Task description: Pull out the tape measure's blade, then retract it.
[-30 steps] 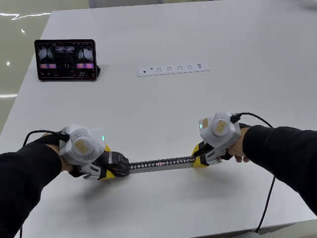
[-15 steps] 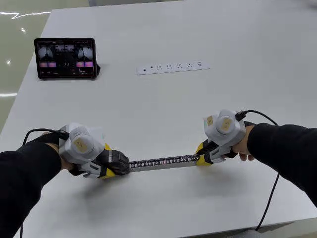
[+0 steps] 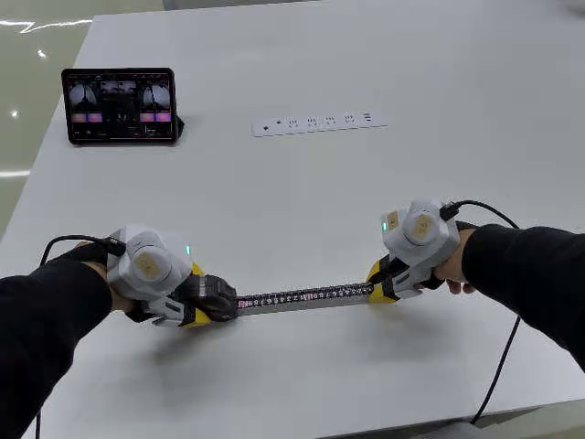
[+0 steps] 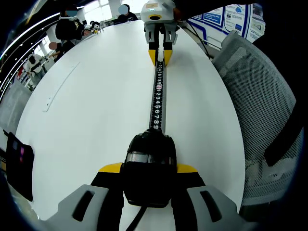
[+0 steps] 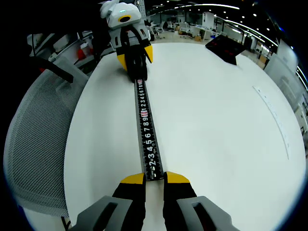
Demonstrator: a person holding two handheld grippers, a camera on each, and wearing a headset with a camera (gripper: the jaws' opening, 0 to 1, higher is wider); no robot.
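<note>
The white desk (image 3: 366,201) takes up most of the head view, and a grey mesh chair (image 4: 260,96) stands at its near edge. At the far left of the desk a tablet (image 3: 119,106) is propped up with its screen lit; a white power strip (image 3: 318,123) lies flat to its right, well apart from the work. Near the front edge, the left gripper (image 3: 196,306) is closed around the black tape measure case (image 3: 212,297), which sits on the desk between the yellow-tipped jaws. The right gripper (image 3: 379,288), off to the right, has its jaws pinched on the tip of the blade (image 3: 302,297). The blade is drawn out and runs straight between the two grippers, low along the desk, numbers facing up.
</note>
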